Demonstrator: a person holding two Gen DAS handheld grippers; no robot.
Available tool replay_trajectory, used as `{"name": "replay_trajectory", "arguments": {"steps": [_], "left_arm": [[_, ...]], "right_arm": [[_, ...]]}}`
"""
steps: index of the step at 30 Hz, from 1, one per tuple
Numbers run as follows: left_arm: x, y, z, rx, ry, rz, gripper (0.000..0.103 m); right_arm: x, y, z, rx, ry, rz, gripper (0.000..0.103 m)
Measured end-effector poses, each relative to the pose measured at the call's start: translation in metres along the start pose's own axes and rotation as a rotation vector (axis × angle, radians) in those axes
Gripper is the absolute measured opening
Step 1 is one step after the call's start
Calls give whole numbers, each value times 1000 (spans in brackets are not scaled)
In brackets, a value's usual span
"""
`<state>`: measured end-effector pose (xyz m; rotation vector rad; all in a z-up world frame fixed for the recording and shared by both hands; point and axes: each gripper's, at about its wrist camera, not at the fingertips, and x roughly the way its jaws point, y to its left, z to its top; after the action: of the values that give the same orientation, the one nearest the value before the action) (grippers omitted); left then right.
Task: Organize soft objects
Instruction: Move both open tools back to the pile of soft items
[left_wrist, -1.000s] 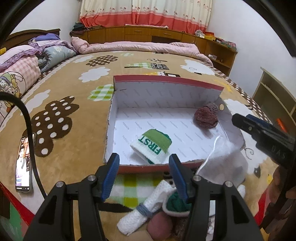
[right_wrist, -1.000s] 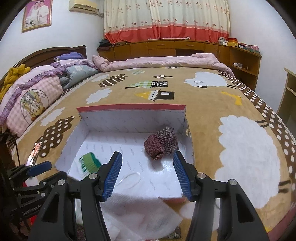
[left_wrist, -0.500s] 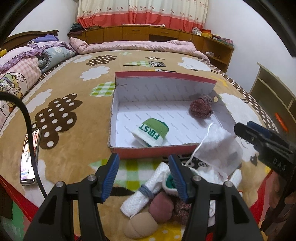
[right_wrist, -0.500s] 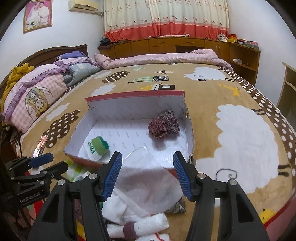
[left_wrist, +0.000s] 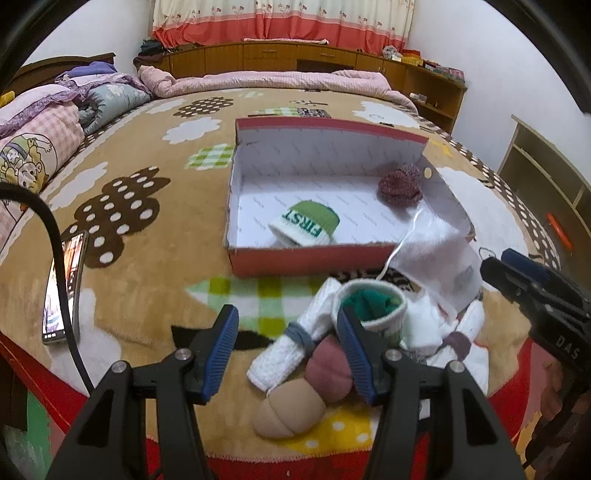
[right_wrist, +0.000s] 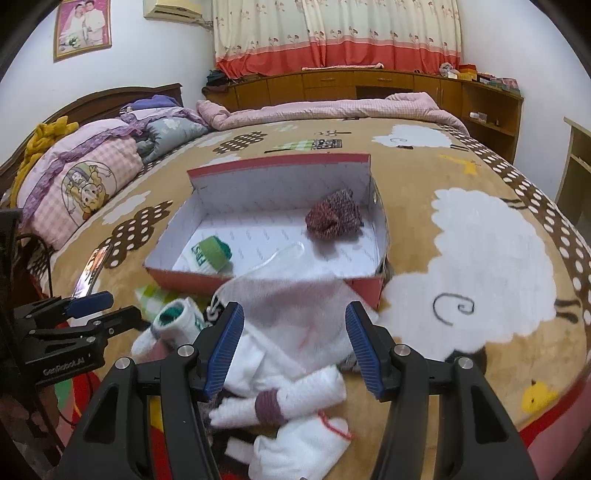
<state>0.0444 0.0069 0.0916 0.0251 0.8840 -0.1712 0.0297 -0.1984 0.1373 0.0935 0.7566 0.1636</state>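
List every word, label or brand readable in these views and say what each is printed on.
"FIRST": green letters on the white-and-green rolled sock lying in the red box.
"GenRobot.AI": on the black body of the left tongs, seen from the right wrist view.
"DAS": partial lettering on the body of the right tongs, seen from the left wrist view.
The faint repeated print on the box's white lining is too small to read.

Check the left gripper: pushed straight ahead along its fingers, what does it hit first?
Probably the rolled white sock with the grey band, lying between the open fingers of the left gripper. The green-lined white sock sits just beyond. Depth is unclear in the fisheye view.
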Motion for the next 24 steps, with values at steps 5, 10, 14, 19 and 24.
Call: {"name": "replay_trajectory", "arguments": {"steps": [5,10,14,19,24], "left_arm": [[-1,2,-9,-5,13,-6,59],[-3,4,-19,2,23,-8,59],[-4,5,-27,3,32,-7,59],[-4,11,-37,-2,47,-8,59],[-2,15,-48,-3,67,-4,59]], "right_arm": [[-7,1,-13,3,4,-5,59],[-12,1,-24,13,11,-5,59],[-15,-1,-34,25,19,-5,59],[-18,-3,-47,33,34,-9,59],[-22,-4,-56,38,43,-14,59]]}}
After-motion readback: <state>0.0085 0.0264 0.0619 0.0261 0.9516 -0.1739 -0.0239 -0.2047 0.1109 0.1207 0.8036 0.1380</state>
